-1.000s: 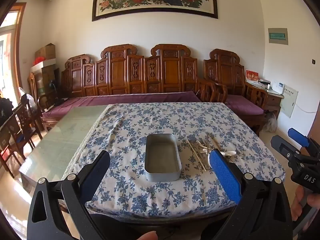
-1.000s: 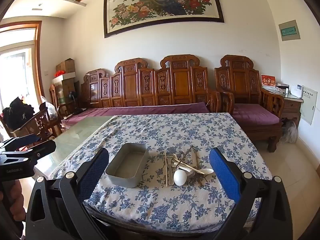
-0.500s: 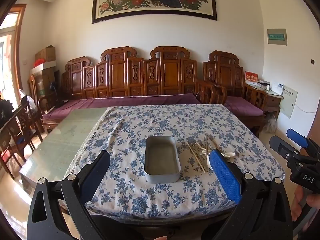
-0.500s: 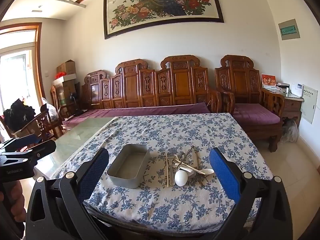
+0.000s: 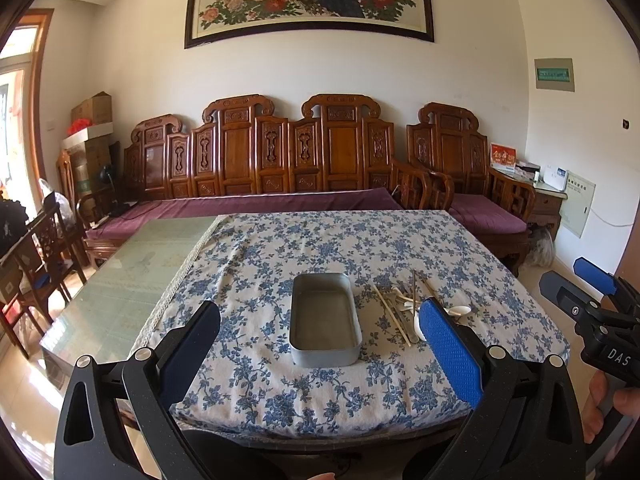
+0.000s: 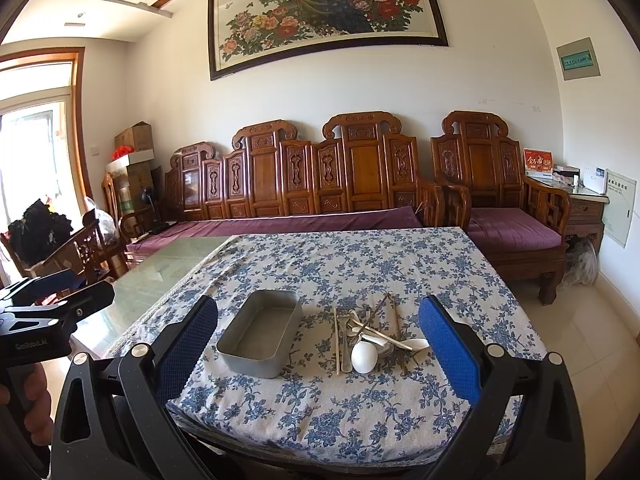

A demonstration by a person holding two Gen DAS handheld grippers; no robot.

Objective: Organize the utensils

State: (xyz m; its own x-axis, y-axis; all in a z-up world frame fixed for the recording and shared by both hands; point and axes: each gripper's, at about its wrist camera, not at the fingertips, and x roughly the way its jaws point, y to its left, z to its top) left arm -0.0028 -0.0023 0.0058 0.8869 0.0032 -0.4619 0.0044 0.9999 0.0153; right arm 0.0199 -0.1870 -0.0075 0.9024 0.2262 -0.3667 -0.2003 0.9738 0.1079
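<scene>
Table [image 5: 256,364] with a blue-flowered cloth [image 6: 360,264]; the left part is bare green glass [image 5: 132,276].

Metal tin [image 6: 262,332] sits near the front edge, long side running near to far, nothing inside it. Same tin in the left view [image 5: 324,320], roughly centred between the fingers.

Utensil pile [image 6: 370,332] lies just right of the tin, on the cloth, not touching it. In the pile: pale chopsticks [image 6: 337,338] laid near-to-far at the pile's left edge, a white spoon [image 6: 364,356] with its bowl at the near end, another white spoon [image 6: 414,345] angled right, dark thin sticks crossing over the top. Metal pieces are tangled in the middle; cannot tell what they are. From the left view the pile [image 5: 400,306] is partly hidden behind the blue pad.

Left gripper [image 5: 320,344]: fingers spread wide, holding nothing, held off the near edge of the table and aimed at the tin.

Right gripper [image 6: 320,344]: likewise spread wide, nothing between the pads, off the near edge, tin and pile both framed between its fingers. A hand [image 5: 608,404] grips its handle at the right margin of the left view.

Carved wooden bench [image 6: 304,184] with a purple cushion along the far wall; a peacock painting [image 6: 324,8] above it.
</scene>
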